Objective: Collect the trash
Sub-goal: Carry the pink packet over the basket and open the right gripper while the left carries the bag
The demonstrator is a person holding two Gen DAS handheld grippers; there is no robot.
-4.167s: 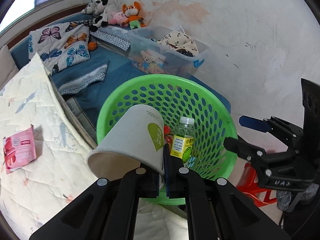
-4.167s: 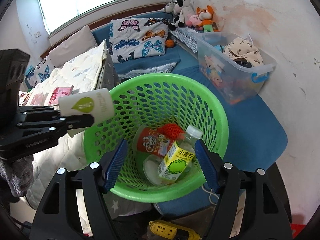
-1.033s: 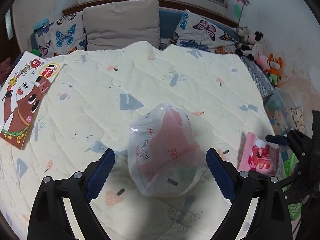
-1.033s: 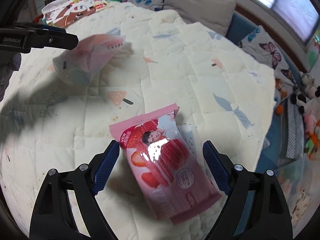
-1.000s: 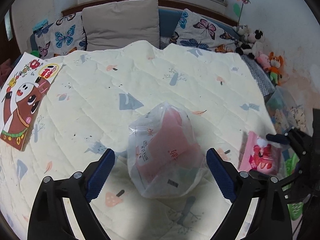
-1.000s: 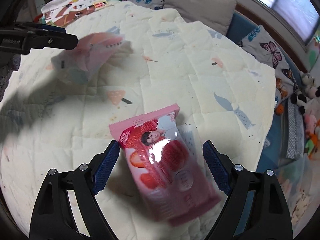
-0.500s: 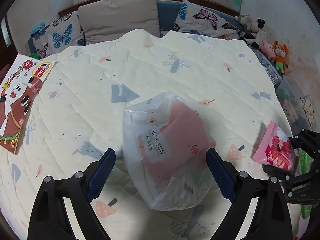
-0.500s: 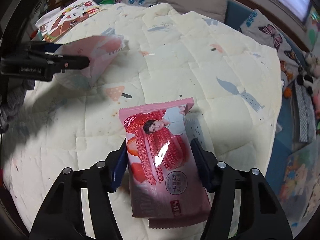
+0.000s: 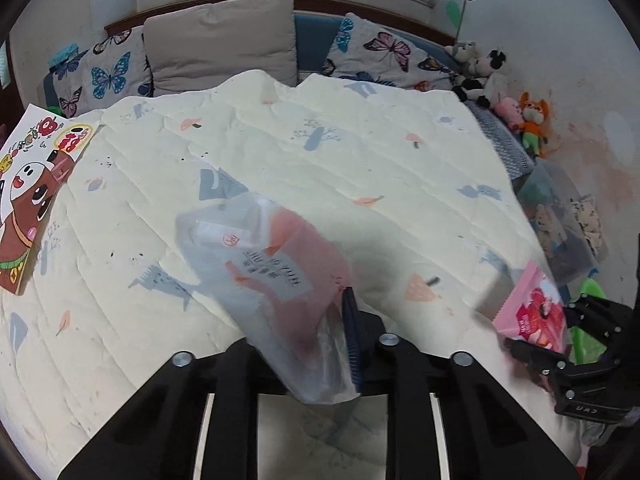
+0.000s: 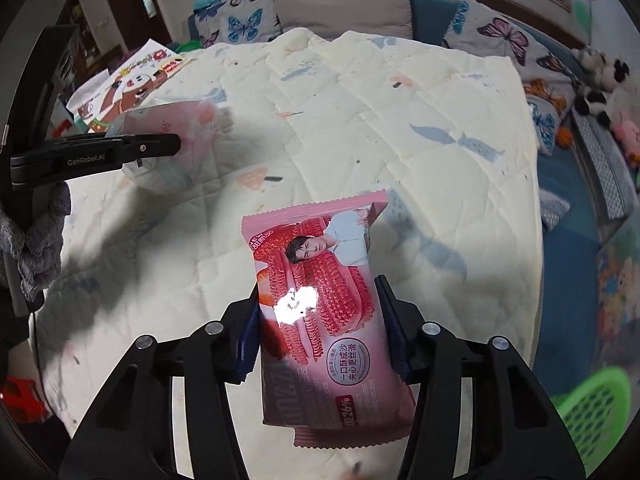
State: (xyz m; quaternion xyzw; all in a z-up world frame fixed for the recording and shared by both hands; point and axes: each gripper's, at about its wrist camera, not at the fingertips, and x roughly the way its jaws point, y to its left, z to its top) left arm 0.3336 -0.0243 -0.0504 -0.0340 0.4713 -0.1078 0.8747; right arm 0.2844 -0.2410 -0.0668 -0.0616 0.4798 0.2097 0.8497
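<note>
A clear plastic bag [image 9: 260,264] with pink contents sticks up between the jaws of my left gripper [image 9: 320,344]. Those jaws are closing and pinch the bag's lower end, holding it off the cream quilt [image 9: 360,152]. In the right wrist view the same bag [image 10: 176,128] hangs at the left gripper's [image 10: 152,146] tip. A pink strawberry cookie packet [image 10: 316,292] stands lengthwise between the closing jaws of my right gripper [image 10: 320,320], and both blue pads press on its sides. The left wrist view shows this packet [image 9: 532,312] raised at the far right in the right gripper [image 9: 560,336].
A green perforated basket [image 10: 592,408] sits beyond the quilt's right edge. A cartoon picture book [image 9: 28,200] lies at the quilt's left edge. Pillows [image 9: 220,44] line the back, with soft toys [image 9: 500,92] and a clear storage bin [image 9: 568,220] on the right. A grey-gloved hand [image 10: 36,240] holds the left gripper.
Both grippers stood wide around their items on the quilt a second ago. Each has since closed on its item and lifted it. The right gripper rolled, turning the packet lengthwise.
</note>
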